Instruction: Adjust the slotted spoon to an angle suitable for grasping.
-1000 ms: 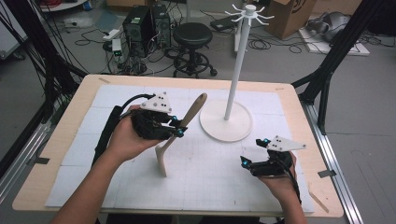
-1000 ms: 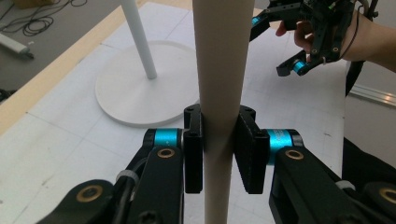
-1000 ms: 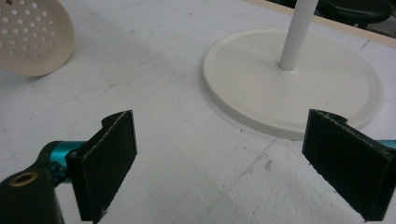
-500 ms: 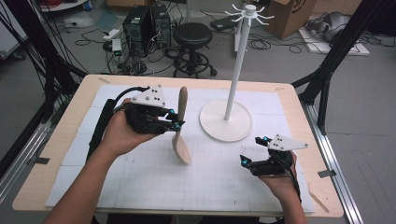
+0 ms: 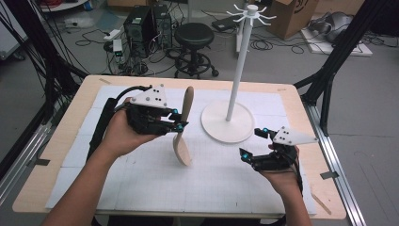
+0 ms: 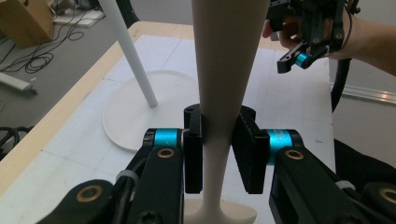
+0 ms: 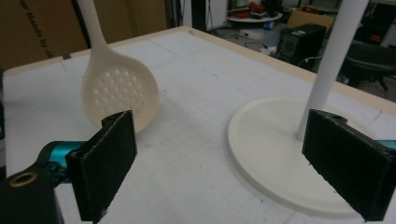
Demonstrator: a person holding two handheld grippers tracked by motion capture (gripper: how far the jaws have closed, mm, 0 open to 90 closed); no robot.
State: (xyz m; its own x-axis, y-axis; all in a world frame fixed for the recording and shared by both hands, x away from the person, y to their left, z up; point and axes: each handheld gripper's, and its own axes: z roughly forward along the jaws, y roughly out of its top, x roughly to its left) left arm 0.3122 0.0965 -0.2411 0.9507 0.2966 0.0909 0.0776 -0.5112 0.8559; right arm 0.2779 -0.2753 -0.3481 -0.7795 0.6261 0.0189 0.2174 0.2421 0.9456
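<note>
A beige slotted spoon (image 5: pixel 182 143) stands almost upright left of the table's middle, perforated bowl (image 7: pixel 119 93) down near the white mat. My left gripper (image 5: pixel 179 121) is shut on its thin handle (image 6: pixel 229 56), and the pads (image 6: pixel 194 154) press it from both sides. My right gripper (image 5: pixel 251 142) hovers near the front right with its jaws wide open and nothing between them. Seen in the right gripper view (image 7: pixel 219 172), it faces the spoon and the stand's base. The right gripper (image 6: pixel 299 49) also appears beyond the handle in the left gripper view.
A white hook stand (image 5: pixel 237 75) rises from a round base (image 5: pixel 226 125) right of the spoon, with hooks at its top. A white gridded mat (image 5: pixel 155 188) covers the wooden table (image 5: pixel 61 141). Beyond the far edge are a stool (image 5: pixel 194 35) and computer cases (image 5: pixel 141 23).
The left hand has turned the spoon from a slant to nearly upright, and its bowl has swung right. The right gripper has risen a little above the mat.
</note>
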